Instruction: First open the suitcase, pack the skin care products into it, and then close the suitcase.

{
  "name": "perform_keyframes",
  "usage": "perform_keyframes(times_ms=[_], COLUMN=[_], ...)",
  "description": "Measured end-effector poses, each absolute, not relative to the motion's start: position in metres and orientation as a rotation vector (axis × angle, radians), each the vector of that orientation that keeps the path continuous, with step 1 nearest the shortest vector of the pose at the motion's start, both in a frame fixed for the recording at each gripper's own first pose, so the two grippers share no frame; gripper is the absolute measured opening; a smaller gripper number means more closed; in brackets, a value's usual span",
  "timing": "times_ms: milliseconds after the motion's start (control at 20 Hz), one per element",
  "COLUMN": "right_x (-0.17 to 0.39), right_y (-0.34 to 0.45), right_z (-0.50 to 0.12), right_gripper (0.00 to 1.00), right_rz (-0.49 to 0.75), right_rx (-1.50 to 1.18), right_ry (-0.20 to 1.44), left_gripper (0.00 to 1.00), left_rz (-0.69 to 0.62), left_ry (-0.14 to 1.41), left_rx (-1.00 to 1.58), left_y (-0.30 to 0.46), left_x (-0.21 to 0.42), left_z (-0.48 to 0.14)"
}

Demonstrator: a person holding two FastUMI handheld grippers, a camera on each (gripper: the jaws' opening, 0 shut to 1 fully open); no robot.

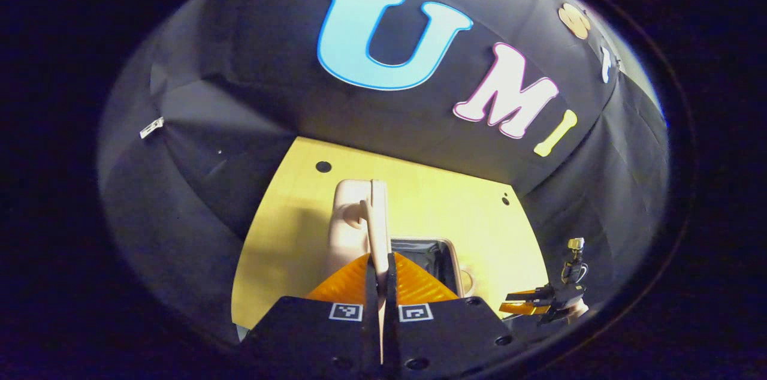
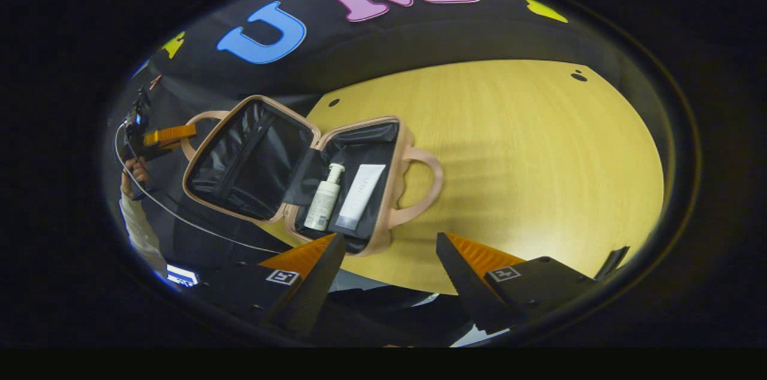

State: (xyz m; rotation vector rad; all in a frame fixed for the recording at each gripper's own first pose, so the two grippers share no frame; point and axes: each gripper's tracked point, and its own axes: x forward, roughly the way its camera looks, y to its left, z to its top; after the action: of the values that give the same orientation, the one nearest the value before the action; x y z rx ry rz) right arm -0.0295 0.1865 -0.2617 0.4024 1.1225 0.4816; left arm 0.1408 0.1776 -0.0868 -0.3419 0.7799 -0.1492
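The pale pink suitcase [image 2: 395, 188] lies open on the yellow table [image 2: 527, 158]. Its lid [image 2: 251, 158] is raised toward the left, showing a black lining. In the base lie a white pump bottle [image 2: 323, 200] and a white tube [image 2: 359, 197], side by side. My left gripper [image 1: 382, 257] is shut on the lid [image 1: 365, 218], which I see edge-on; the same gripper [image 2: 165, 137] appears by the lid's handle in the right gripper view. My right gripper [image 2: 389, 236] hangs open above the suitcase's near edge, holding nothing. It also appears at the table's right edge [image 1: 539, 299].
A person's hand [image 2: 129, 173] and light sleeve [image 2: 138, 224] hold the left gripper, with a thin cable trailing below. Bare tabletop [image 1: 287, 230] spreads to the right of the suitcase, with small dark holes [image 2: 578, 76] near its far edge. Black cloth walls enclose the table.
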Motion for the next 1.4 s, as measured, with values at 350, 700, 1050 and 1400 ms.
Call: perform_keyframes(times_ms=[350,700,1050,1400], right_x=[-0.017,-0.029,-0.052,-0.019], right_y=[0.111,0.021,-0.072,-0.089], right_z=[-0.259,-0.272,-0.319,-0.316], right_gripper=[0.97,0.97,0.97,0.98], right_rz=[0.419,0.316,0.223,0.253], right_rx=[0.452,0.515,0.51,0.472], right_ry=[1.078,1.053,1.144,1.129], left_gripper=[0.07,0.07,0.08,0.58], left_rz=[-0.41,-0.422,-0.386,-0.314], left_ry=[0.886,1.079,1.201,1.112], left_rx=[-0.34,-0.247,-0.115,-0.157], left_y=[-0.011,-0.116,-0.151,-0.162], left_x=[0.148,0.157,0.141,0.148], left_z=[-0.12,-0.23,-0.294,-0.297])
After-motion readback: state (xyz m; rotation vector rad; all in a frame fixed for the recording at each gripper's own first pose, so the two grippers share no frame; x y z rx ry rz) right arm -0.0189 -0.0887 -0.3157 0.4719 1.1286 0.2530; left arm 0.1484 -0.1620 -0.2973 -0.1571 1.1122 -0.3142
